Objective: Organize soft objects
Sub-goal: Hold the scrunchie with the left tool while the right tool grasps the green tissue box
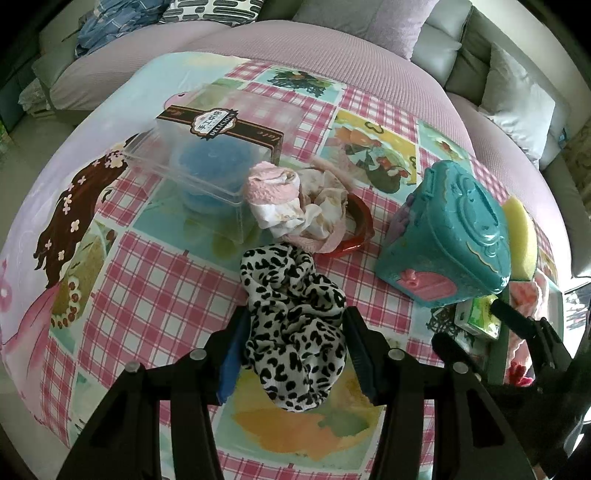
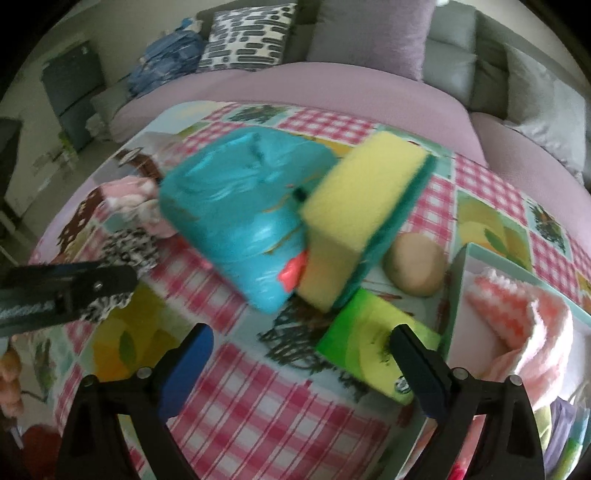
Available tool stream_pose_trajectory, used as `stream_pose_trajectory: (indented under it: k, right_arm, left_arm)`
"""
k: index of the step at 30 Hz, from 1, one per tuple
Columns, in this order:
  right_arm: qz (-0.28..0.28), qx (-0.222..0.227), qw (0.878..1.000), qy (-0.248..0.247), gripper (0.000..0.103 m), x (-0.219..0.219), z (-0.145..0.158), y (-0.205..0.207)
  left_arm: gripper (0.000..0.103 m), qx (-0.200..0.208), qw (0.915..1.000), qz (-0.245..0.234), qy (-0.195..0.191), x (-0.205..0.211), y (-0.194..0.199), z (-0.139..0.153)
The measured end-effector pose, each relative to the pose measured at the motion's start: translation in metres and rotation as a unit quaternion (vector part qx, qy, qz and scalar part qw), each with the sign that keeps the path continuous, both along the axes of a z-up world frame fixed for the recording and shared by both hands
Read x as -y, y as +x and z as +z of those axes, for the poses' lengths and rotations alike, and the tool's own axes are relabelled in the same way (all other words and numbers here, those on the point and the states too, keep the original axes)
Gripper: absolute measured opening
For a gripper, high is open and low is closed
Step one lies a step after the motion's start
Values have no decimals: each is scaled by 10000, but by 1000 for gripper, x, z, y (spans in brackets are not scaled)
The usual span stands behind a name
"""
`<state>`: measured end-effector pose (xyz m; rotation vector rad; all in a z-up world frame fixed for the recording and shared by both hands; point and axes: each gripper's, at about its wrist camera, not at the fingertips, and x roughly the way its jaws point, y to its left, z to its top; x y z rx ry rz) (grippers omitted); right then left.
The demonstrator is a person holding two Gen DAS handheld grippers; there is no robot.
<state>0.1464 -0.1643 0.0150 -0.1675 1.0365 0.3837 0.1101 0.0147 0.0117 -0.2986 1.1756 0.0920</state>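
Note:
My left gripper [image 1: 295,325] has its jaws around a black-and-white leopard-print cloth [image 1: 291,328] that lies on the patterned tablecloth; both pads touch it. Beyond it lies a bundle of pink and white fluffy socks [image 1: 295,206]. My right gripper [image 2: 303,354] is open and empty above the tablecloth. Ahead of it a yellow and green sponge [image 2: 354,218] leans on a teal plastic toy case [image 2: 240,210]. A pale open box [image 2: 458,295] at the right holds a pink knitted cloth [image 2: 524,317]. The leopard cloth also shows in the right wrist view [image 2: 129,251], with the left gripper on it.
A clear plastic box [image 1: 199,162] holds a blue fluffy item. A red ring [image 1: 358,229] lies under the socks. A green pack [image 2: 369,350] and a tan round pad [image 2: 413,266] lie near the right gripper. A sofa with cushions [image 1: 391,22] stands behind the table.

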Motion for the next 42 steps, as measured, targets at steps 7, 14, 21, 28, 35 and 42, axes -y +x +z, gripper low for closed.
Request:
stream_pose_trajectory:
  k: [7, 14, 21, 28, 35, 42]
  right_arm:
    - [65, 175, 9998, 80, 96, 2, 9, 3]
    - [163, 207, 9996, -126, 96, 5, 6, 27]
    - [425, -94, 9975, -548, 96, 1, -11, 32]
    - [818, -302, 9937, -704, 96, -9, -12, 19]
    - [1040, -423, 9892, -944, 89, -7, -13, 7]
    - [948, -401, 9873, -1209, 68, 5, -12, 0]
  left_arm:
    - [53, 33, 10000, -2, 7, 1, -1, 3]
    - [53, 143, 9999, 41, -45, -4, -4, 9]
    - [53, 183, 9998, 28, -62, -3, -6, 10]
    - [53, 183, 9998, 12, -89, -2, -6, 10]
    - [53, 179, 9998, -7, -109, -4, -5, 10]
    - [53, 196, 9997, -46, -116, -2, -7, 11]
